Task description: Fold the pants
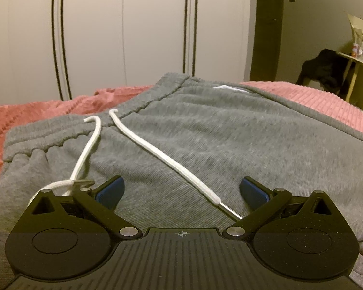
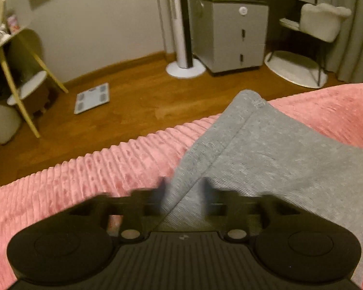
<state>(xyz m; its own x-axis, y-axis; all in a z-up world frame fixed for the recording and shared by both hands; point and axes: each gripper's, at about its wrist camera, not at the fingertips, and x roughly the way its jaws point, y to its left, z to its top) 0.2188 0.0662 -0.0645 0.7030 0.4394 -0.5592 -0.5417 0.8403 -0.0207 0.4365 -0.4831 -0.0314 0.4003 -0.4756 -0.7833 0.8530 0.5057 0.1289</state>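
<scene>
Grey pants (image 1: pixel 193 130) flat on pink blanket (image 1: pixel 309 96); waistband at far side.
White drawstring (image 1: pixel 162 154) trailing toward left gripper (image 1: pixel 181 191), jaws wide, empty; right gripper (image 2: pixel 184 193) blurred, pinched on pants fabric; no writing legible.

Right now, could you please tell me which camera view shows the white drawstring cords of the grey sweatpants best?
The left wrist view: both white drawstring cords lie in full sight across the grey sweatpants, running from the waistband down to a metal tip. The right wrist view shows only plain grey fabric on the pink bedspread, no cords.
</scene>
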